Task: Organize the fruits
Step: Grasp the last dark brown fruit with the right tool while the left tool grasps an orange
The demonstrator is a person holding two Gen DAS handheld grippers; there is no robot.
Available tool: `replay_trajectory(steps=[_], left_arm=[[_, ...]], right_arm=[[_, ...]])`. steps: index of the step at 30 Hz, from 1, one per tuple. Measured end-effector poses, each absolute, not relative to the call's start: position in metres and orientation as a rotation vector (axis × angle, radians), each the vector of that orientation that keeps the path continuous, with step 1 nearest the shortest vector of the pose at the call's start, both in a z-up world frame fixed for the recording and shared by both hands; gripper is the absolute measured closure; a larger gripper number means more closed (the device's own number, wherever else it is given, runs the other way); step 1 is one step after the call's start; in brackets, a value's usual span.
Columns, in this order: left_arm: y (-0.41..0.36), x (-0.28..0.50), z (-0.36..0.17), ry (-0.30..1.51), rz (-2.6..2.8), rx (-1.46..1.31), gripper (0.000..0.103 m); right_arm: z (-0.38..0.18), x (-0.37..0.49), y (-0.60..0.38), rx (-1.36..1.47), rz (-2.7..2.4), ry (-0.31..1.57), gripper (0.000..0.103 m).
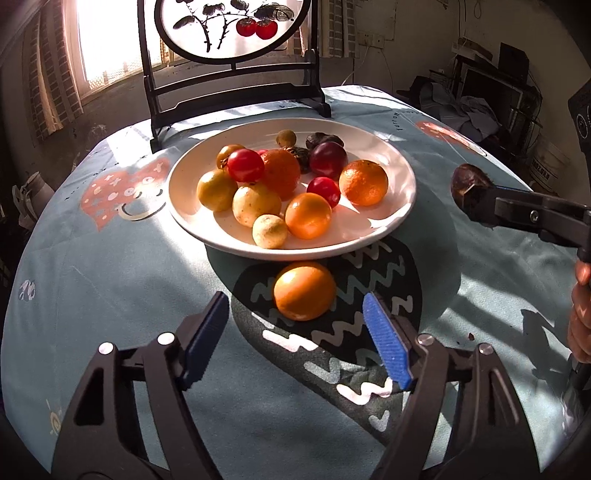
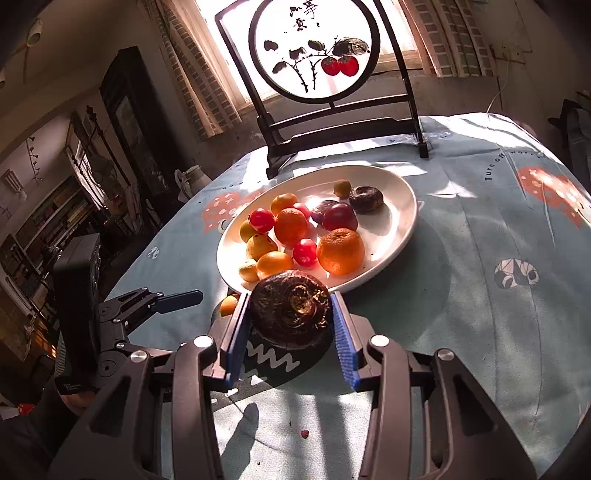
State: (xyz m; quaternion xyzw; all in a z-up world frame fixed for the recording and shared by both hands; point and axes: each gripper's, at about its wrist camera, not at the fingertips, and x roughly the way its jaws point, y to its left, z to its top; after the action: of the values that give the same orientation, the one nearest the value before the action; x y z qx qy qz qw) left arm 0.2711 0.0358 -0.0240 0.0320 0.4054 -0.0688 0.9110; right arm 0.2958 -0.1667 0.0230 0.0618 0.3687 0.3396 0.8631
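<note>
**Dark fruit clamped on the right, left jaws wide around nothing**

The right gripper [image 2: 291, 325] has its blue pads [image 2: 345, 350] pressed against both sides of a dark, wrinkled brown fruit [image 2: 290, 308], lifted clear of the cloth near the plate's front rim. The left gripper [image 1: 295, 339] stands spread wide, holding nothing; a loose orange [image 1: 304, 290] lies on the tablecloth [image 1: 110, 280] just ahead of its fingertips, between them and the plate.

The white plate [image 1: 397, 155] carries oranges, red cherry tomatoes, yellow-green small fruits, a dark red plum [image 1: 328, 159] and other dark fruits at the back. Behind it, near the far table edge, stands a black-framed round screen painted with red persimmons [image 1: 231, 26].
</note>
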Motion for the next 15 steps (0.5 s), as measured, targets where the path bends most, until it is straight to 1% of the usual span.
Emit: replay_trajectory(steps=[3, 6, 8, 9, 11, 15], left_arm=[[0.033, 0.282, -0.031, 0.868, -0.138, 0.062, 0.041], [0.032, 0.289, -0.034, 0.88, -0.134, 0.054, 0.046], [0.03, 0.292, -0.037, 0.891, -0.14, 0.055, 0.053], [0.028, 0.293, -0.039, 0.898, -0.137, 0.06, 0.059], [0.027, 0.292, -0.04, 0.892, -0.119, 0.08, 0.062], [0.028, 0.291, -0.039, 0.892, -0.121, 0.065, 0.063]], right_arm=[[0.024, 0.295, -0.167, 0.132, 0.712, 0.769, 0.06], [0.024, 0.295, -0.167, 0.128, 0.712, 0.767, 0.06], [0.025, 0.295, -0.167, 0.128, 0.716, 0.767, 0.06], [0.025, 0.294, -0.167, 0.127, 0.717, 0.766, 0.06], [0.026, 0.294, -0.167, 0.126, 0.718, 0.762, 0.06], [0.025, 0.295, -0.167, 0.124, 0.714, 0.764, 0.06]])
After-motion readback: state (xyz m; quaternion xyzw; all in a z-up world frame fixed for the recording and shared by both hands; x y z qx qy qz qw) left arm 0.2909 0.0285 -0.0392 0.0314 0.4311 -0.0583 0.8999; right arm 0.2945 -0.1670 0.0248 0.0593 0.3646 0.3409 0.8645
